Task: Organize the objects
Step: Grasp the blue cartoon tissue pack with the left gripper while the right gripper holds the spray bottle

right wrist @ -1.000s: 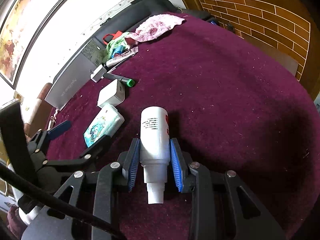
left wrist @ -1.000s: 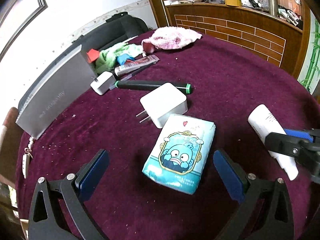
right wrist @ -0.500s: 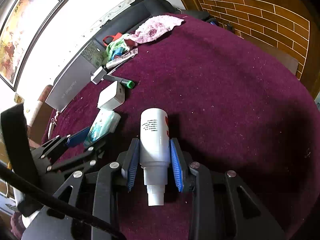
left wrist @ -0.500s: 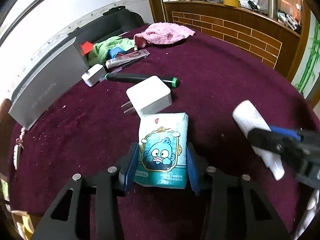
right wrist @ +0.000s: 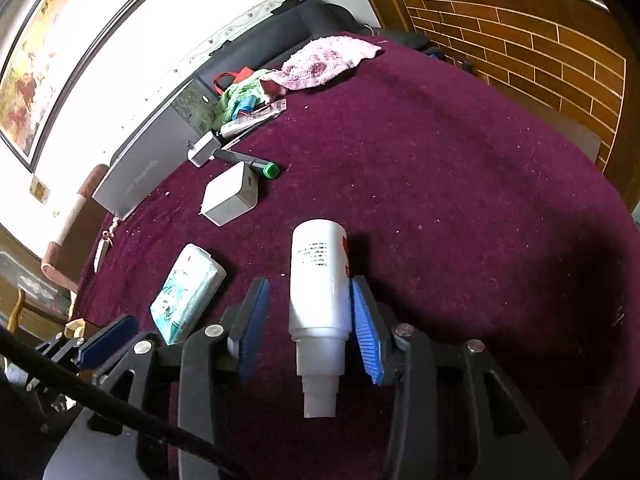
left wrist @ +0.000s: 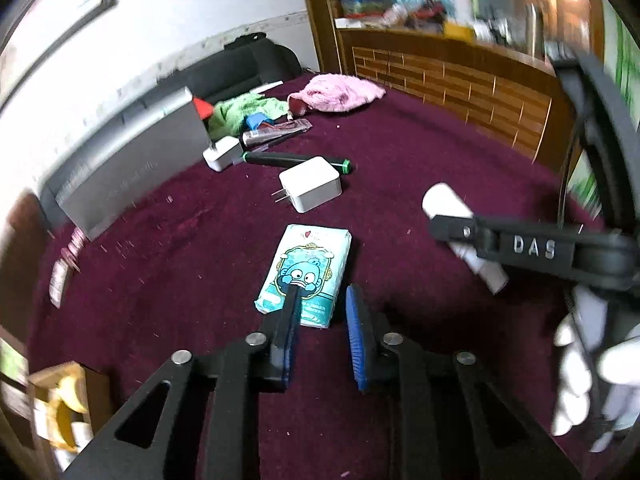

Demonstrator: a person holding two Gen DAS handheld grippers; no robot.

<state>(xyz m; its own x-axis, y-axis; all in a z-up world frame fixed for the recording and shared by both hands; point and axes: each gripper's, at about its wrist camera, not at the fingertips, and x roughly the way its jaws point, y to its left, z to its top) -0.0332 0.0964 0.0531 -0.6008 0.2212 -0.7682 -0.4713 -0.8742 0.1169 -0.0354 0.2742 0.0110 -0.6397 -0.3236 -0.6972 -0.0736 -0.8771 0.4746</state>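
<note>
Blue pads of my left gripper [left wrist: 322,314] sit low in the left wrist frame, a narrow gap between them and nothing gripped; the left pad overlaps the near edge of the tissue pack [left wrist: 306,274], which lies flat on the purple cloth [left wrist: 420,148] just ahead, at frame centre. In the right wrist view my right gripper [right wrist: 308,312] fills the bottom of the frame, spread partway. The white bottle [right wrist: 318,276] lies between its pads with its nozzle toward the camera; the right pad touches the bottle's side, while a clear gap shows on the left, so it is not clamped.

Farther up the left wrist frame, just above centre, a white charger [left wrist: 310,188] rests prongs to the left, well apart from the tissue pack. Behind it lies a black marker with a green cap [left wrist: 296,159], and left of that a smaller white plug [left wrist: 220,154] beside a grey box [left wrist: 128,168] at the left edge of the cloth. At upper centre are a green cloth [left wrist: 244,106] and a pink towel [left wrist: 336,94] near the far rim, with a brick-patterned counter [left wrist: 460,80] beyond at upper right.
</note>
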